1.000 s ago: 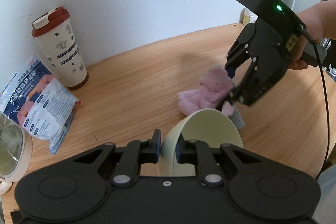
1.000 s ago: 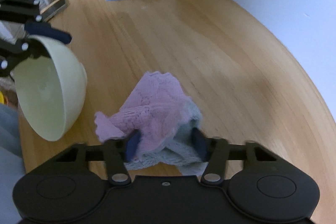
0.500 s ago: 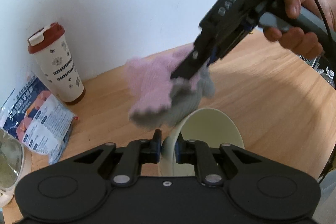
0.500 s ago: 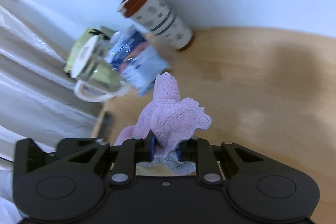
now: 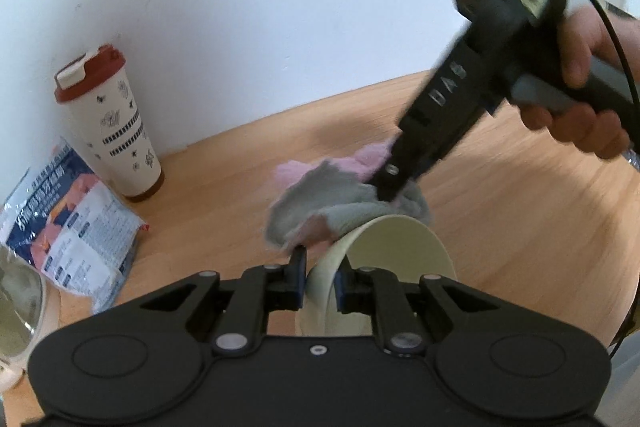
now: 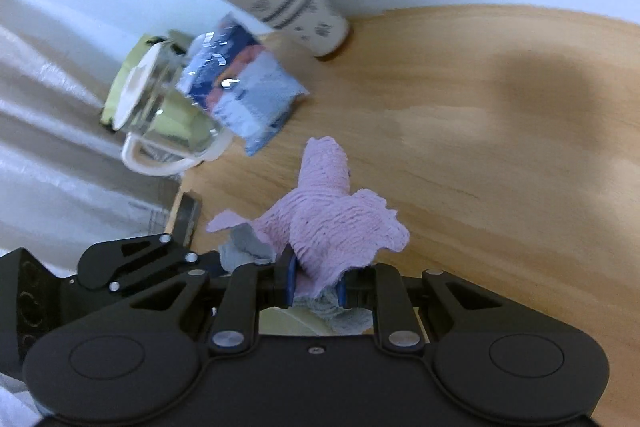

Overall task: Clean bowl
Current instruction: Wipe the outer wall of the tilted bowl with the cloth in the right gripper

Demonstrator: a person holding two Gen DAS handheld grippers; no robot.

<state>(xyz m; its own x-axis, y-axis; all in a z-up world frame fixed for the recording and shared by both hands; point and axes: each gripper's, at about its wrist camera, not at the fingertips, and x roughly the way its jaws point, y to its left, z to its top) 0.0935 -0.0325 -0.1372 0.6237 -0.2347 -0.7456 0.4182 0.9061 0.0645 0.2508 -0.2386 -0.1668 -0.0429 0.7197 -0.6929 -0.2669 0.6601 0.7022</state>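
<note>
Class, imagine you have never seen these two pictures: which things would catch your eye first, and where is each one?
First, the fluffy pink-and-grey cloth pinched in the right gripper, hanging just above the rim of the pale cream bowl. The left gripper clamps that tilted bowl's wall low in the left wrist view. Behind, by the white wall, stands a red-lidded patterned tumbler on the wooden table.
</note>
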